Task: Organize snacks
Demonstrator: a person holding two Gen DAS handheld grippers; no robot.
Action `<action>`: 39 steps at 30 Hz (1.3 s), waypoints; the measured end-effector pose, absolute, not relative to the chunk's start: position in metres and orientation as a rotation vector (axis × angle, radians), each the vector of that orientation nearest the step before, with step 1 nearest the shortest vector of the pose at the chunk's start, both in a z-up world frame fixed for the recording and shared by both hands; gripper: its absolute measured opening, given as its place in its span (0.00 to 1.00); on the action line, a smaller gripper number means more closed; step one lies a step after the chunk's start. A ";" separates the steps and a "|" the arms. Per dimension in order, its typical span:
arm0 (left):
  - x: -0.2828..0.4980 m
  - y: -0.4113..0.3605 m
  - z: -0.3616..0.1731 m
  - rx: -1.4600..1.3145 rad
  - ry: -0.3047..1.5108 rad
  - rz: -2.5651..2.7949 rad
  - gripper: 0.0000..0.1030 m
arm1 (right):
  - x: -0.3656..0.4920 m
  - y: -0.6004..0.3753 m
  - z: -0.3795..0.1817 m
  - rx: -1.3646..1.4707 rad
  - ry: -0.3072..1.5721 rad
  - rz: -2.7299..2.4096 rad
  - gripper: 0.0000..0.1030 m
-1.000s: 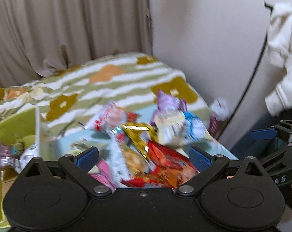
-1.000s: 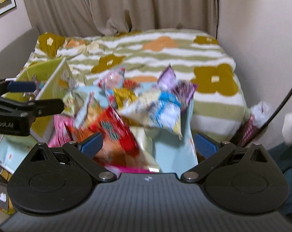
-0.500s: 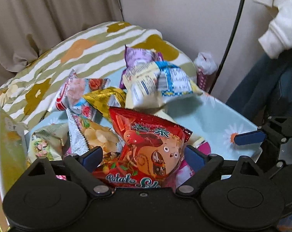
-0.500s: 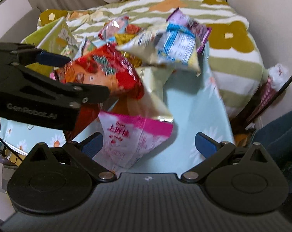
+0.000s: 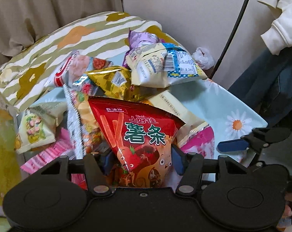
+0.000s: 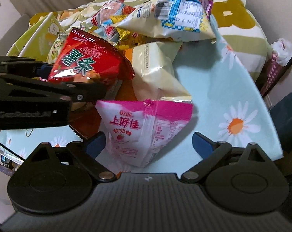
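Observation:
A heap of snack bags lies on a light blue daisy-print tablecloth [image 5: 219, 106]. My left gripper [image 5: 142, 159] is shut on a red fries bag [image 5: 138, 135] at the near edge of the heap; the bag also shows in the right wrist view [image 6: 88, 61], with the left gripper [image 6: 39, 73] at its left. My right gripper [image 6: 148, 145] is open, its fingers on either side of a pink and white Oishi bag [image 6: 144, 127], not touching it. A pale yellow bag [image 6: 157, 71] and a blue and cream bag [image 6: 173, 21] lie behind.
A green carton [image 6: 41, 38] stands at the left of the heap. A striped flower-print bed [image 5: 68, 38] lies beyond the table. A black cable [image 5: 234, 27] and a white garment [image 5: 279, 19] hang at the right wall. The cloth's right part [image 6: 223, 89] holds no bags.
Both grippers moved down and forward into the heap. My left gripper closed on the red fries bag. My right gripper came over the pink bag and stayed open.

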State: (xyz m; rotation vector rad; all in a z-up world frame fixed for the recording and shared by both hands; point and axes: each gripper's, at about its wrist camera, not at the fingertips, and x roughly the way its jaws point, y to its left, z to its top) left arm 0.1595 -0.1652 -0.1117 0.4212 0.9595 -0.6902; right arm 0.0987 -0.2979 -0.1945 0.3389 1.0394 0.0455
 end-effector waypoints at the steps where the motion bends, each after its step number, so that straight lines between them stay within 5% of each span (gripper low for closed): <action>1: 0.158 -0.161 -0.111 0.416 0.958 -0.685 0.61 | 0.100 -0.296 -0.196 0.338 1.042 0.047 1.00; 13: 0.151 -0.132 -0.102 0.340 0.968 -0.637 0.61 | 0.110 -0.288 -0.201 0.334 1.058 0.050 0.86; 18: 0.145 -0.130 -0.100 0.341 0.961 -0.623 0.61 | 0.110 -0.288 -0.202 0.341 1.052 0.074 0.68; 27: 0.131 -0.124 -0.087 0.312 0.938 -0.602 0.61 | 0.099 -0.289 -0.190 0.353 1.028 0.092 0.56; 39: 0.118 -0.104 -0.057 0.208 0.879 -0.484 0.61 | 0.092 -0.290 -0.155 0.330 0.963 0.158 0.52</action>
